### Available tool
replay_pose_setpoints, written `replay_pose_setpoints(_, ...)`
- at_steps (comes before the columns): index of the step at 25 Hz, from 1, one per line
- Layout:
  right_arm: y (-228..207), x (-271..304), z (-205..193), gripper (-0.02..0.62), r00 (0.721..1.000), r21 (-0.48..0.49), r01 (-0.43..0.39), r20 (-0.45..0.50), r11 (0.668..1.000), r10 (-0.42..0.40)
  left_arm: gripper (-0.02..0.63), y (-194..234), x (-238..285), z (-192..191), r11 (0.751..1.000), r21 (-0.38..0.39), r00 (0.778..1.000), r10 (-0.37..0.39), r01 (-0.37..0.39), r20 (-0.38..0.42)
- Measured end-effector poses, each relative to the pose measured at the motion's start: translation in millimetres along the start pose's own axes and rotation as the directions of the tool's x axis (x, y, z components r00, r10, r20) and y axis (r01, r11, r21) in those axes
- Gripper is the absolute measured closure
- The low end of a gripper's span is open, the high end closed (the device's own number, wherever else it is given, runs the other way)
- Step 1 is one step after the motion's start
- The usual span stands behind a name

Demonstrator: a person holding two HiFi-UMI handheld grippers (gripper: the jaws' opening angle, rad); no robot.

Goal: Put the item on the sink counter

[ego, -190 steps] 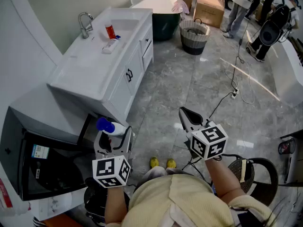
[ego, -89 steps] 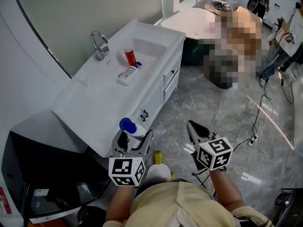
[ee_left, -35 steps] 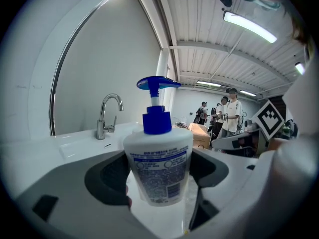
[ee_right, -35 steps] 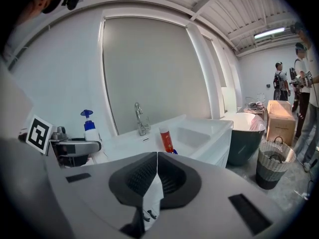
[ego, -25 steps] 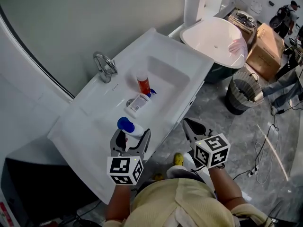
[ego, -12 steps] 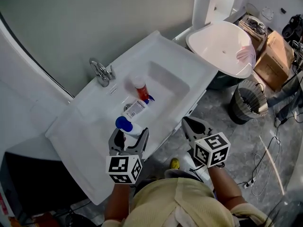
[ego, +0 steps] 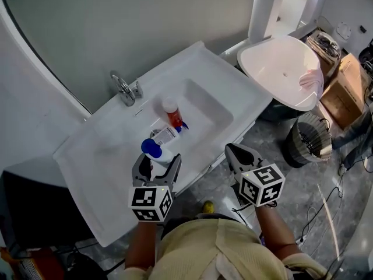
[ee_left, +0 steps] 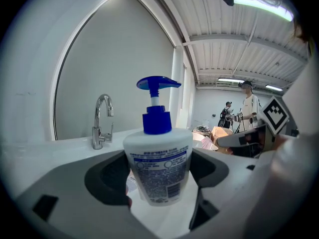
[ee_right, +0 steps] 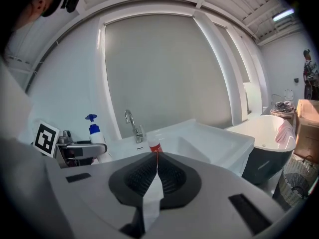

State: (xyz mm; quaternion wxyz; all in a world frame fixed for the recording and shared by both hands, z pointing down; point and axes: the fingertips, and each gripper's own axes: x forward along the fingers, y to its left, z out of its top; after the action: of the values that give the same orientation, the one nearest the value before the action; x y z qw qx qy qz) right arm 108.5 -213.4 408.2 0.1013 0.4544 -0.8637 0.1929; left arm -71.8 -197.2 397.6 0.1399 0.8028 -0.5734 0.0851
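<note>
Sink counter (ego: 98, 153) — faucet (ego: 123, 88), red tube (ego: 172, 114), white tube (ego: 165, 135).

Brightness: even, bright indoor light in all 3 views.
Source: strip lamp (ee_left: 261, 5) seen overhead, up and to the right of the left gripper (ee_left: 158, 168); 2nd lamp (ee_right: 283, 15) up and right of the right gripper (ee_right: 155, 158).
Shadows: soft and weak; shade noted under the sink counter (ego: 111, 156) edge by the left gripper.
Glare: pale sheen on floor (ego: 324, 214), right of the right gripper.
Distortion: strong fisheye w/ black corners in both gripper views; walls bent.
Focus: pump bottle (ee_left: 158, 158) sharp; jaw bodies nearest the lens soft.
</note>
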Motion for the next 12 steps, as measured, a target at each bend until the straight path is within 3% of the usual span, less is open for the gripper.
replay_pose_setpoints(12, -20, 11, 5, 0.571, 0.998, -0.023, -0.054, -0.015, 0.998, 0.054, 0.218, -15, 24, 5, 0.999, 0.004, 0.999, 0.036, -0.036, -0.005)
